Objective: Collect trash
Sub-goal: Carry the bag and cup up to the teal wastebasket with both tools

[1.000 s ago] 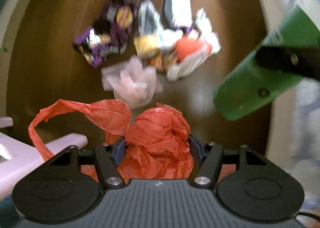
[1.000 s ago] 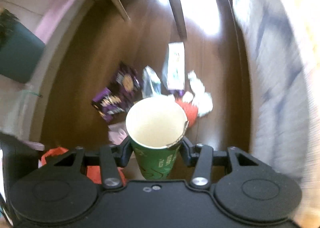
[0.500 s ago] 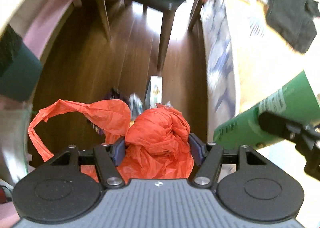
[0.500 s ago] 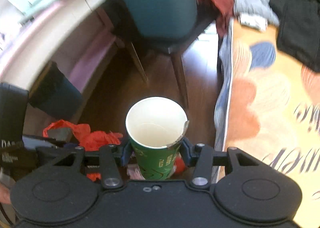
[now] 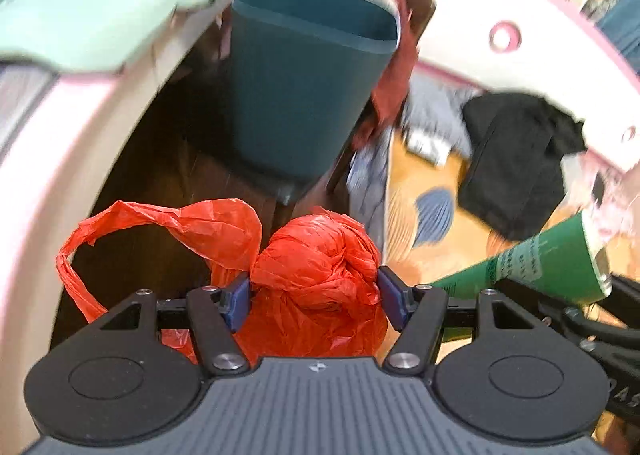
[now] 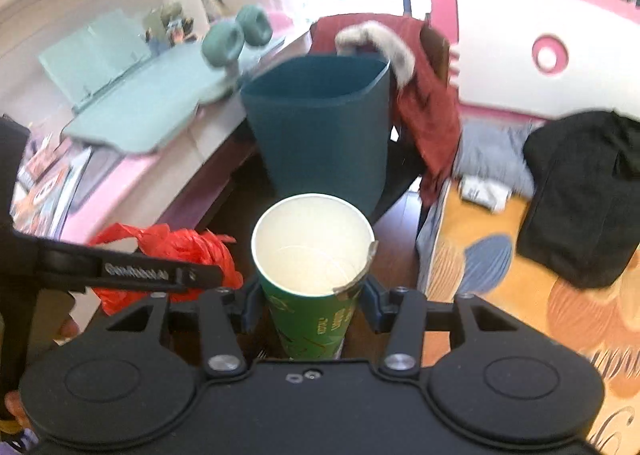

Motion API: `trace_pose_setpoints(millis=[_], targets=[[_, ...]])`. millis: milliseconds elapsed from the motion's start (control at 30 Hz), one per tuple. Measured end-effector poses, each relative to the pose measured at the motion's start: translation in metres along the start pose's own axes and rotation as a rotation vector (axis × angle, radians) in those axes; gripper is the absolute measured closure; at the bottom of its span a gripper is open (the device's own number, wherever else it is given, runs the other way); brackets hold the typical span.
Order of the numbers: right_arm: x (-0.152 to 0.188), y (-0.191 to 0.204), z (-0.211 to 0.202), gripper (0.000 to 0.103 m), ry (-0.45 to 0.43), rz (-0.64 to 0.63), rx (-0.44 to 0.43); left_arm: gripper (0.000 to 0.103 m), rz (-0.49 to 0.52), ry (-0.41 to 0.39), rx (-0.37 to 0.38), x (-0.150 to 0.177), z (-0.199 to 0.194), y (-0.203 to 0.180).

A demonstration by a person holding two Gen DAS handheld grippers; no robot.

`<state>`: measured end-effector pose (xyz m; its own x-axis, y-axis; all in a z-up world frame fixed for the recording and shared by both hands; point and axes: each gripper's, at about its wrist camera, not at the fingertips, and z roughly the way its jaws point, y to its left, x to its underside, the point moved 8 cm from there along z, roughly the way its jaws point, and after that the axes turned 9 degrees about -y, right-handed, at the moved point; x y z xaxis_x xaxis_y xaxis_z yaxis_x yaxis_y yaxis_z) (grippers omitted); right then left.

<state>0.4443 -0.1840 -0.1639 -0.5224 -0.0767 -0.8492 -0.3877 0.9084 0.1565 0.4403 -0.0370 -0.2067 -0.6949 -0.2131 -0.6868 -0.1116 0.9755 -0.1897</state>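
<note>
The left gripper (image 5: 314, 293) pinches a knotted orange plastic bag (image 5: 316, 275), one loose handle looping off to its left. Beside it, the right gripper (image 6: 312, 305) clamps a green paper cup (image 6: 312, 255), upright, rim torn, nothing visible inside. Farther ahead stands a dark teal bin (image 6: 320, 127); its inside is hidden. A red jacket (image 6: 424, 111) hangs behind it.

You hold a crinkly, shiny orange plastic bag (image 5: 316, 267) and a smooth green paper cup (image 6: 312, 283); the teal bin (image 6: 320, 135) looks matt plastic.
</note>
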Motion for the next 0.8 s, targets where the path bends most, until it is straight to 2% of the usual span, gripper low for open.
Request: trace_pose_setpoints(millis=[200,400,567,667,800], targets=[[-0.066,0.002,0.011,0.055,-0.087,-0.043,0.055,0.039,0.004,-0.085,0.101,-0.083,0.004,-0.017],[-0.127,0.004,0.052,0.055,-0.143,-0.067,0.094,0.039,0.011,-0.18,0.141,-0.172,0.012,-0.023],[-0.164,0.009,0.094,0.055,-0.155,-0.117,0.127,0.039,-0.028,-0.212,0.189,-0.249,0.036,-0.024],[-0.181,0.01,0.12,0.055,-0.156,-0.129,0.14,0.039,-0.038,-0.218,0.201,-0.28,0.052,-0.026],[-0.19,0.01,0.156,0.055,-0.134,-0.139,0.154,0.039,-0.029,-0.197,0.201,-0.303,0.084,-0.027]])
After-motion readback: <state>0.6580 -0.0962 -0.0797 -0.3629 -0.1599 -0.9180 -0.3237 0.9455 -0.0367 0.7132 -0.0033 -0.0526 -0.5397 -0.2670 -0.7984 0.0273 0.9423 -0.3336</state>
